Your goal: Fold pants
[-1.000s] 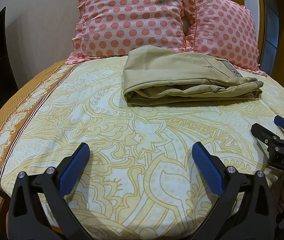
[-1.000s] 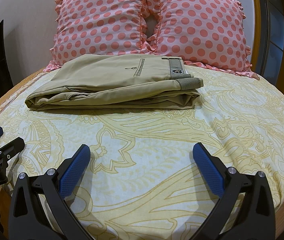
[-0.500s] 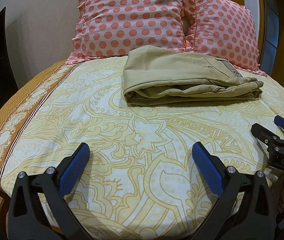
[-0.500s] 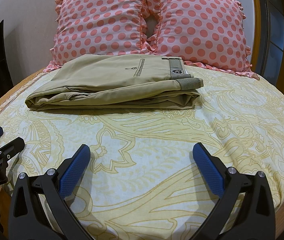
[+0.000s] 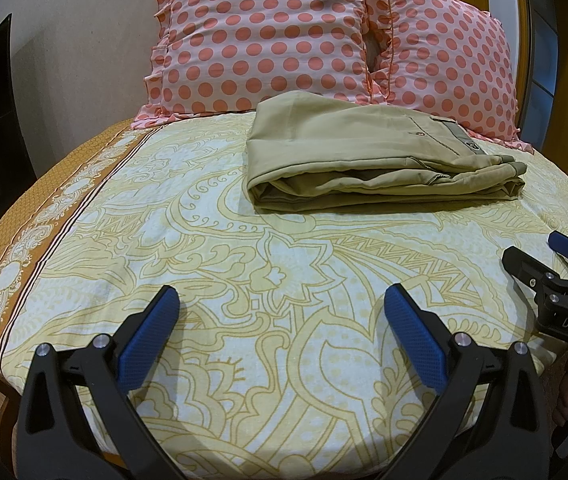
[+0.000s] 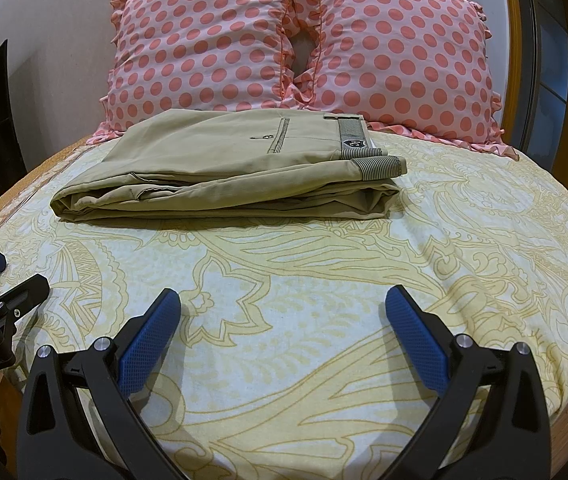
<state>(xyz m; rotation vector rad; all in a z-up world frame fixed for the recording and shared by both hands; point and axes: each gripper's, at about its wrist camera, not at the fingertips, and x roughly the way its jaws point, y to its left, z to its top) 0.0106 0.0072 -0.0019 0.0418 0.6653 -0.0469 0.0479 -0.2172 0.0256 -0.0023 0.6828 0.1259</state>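
The left tool point(image 5: 280, 316) hangs over the near part of the bed point(image 5: 204, 264), blue pads spread wide, gripping nothing. The right tool point(image 6: 282, 316) is beside it, equally wide apart and empty. Farther back, well apart from both, the khaki pants point(image 6: 220, 168) lie folded in a flat stack on the bedspread, just in front of two pink dotted pillows point(image 6: 304, 40).

Both wrist views low at bed point(image 5: 132, 216) foot, facing pillows point(image 6: 212, 48) (shared), side by side
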